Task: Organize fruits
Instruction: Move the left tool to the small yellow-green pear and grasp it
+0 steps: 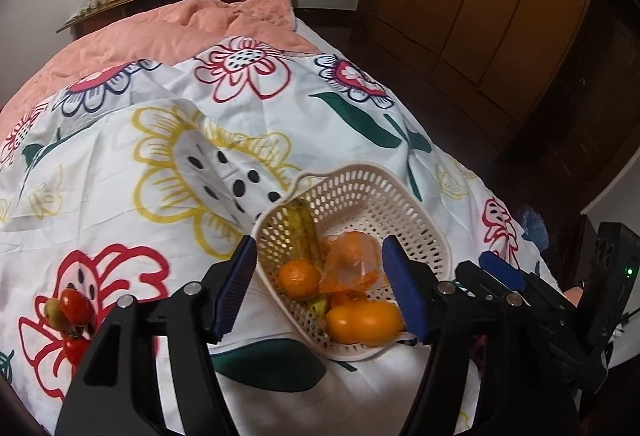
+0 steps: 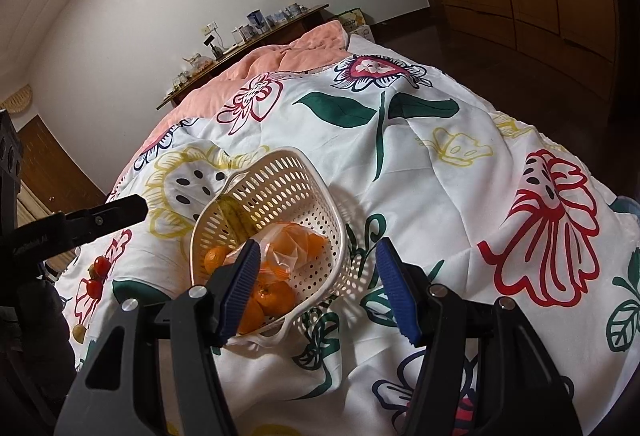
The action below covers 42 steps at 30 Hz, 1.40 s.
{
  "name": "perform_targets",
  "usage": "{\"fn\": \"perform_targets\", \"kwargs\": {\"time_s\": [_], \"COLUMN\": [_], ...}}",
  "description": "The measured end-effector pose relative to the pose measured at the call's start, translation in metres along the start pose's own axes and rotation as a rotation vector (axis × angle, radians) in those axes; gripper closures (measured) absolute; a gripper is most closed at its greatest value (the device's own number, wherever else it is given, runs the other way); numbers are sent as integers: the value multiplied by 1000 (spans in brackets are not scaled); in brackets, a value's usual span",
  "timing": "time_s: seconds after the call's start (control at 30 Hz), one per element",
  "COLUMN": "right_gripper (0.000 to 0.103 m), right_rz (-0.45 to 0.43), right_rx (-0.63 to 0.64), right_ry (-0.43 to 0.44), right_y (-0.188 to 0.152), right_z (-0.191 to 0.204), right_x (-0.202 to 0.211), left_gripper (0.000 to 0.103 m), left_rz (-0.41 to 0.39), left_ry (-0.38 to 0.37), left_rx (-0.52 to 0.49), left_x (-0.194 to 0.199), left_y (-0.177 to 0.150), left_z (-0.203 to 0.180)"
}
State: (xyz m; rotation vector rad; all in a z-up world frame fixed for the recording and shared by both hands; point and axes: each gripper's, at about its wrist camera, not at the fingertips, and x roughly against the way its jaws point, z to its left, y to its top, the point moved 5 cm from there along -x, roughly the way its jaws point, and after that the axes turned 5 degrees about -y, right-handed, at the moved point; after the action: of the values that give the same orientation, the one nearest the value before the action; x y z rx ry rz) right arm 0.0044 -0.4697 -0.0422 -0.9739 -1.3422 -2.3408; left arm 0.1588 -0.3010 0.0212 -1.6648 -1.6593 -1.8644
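Fruits sit in a white perforated basket (image 1: pixel 360 203) on the flowered bedspread (image 1: pixel 120 163), and in the left wrist view that basket lies straight ahead of the left gripper (image 1: pixel 320 288), whose blue pads stand spread with nothing pressed between them. Inside it are a banana (image 1: pixel 302 232), a tangerine (image 1: pixel 299 278), a netted bag of oranges (image 1: pixel 352 264) and an orange persimmon-like fruit (image 1: pixel 364 320) nearest the gripper. Off to that gripper's left, loose red fruits (image 1: pixel 74 310) lie on the cloth. The right gripper (image 1: pixel 500 272) shows just beyond its right finger.

From the right wrist view, the basket (image 2: pixel 288 171) rests ahead and slightly left of the right gripper (image 2: pixel 318 288), with its near rim by the left pad. These jaws are spread too, holding nothing. The red fruits (image 2: pixel 98 274) lie well left, below the left gripper's dark finger (image 2: pixel 116 213).
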Motion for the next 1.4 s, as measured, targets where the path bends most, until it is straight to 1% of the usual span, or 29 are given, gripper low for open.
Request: {"fn": "perform_targets", "kwargs": {"time_s": [0.37, 0.47, 0.6, 0.9, 1.13, 1.4], "right_gripper": [42, 42, 42, 42, 42, 42], "right_rz": [2, 3, 3, 5, 16, 19], "right_rx": [6, 9, 12, 26, 43, 57], "right_ry": [9, 12, 17, 25, 33, 36], "right_y": [0, -1, 0, -1, -3, -3], "right_z": [8, 10, 13, 22, 30, 38], "right_x": [2, 3, 3, 4, 3, 4], "left_gripper": [36, 31, 29, 28, 28, 29], "left_rz": [-29, -38, -48, -90, -126, -126], "left_ry": [50, 62, 79, 132, 183, 212], "left_rx": [17, 24, 43, 110, 175, 219], "left_x": [18, 22, 30, 61, 86, 98], "left_y": [1, 1, -2, -3, -5, -16], "left_z": [21, 27, 38, 77, 117, 146]}}
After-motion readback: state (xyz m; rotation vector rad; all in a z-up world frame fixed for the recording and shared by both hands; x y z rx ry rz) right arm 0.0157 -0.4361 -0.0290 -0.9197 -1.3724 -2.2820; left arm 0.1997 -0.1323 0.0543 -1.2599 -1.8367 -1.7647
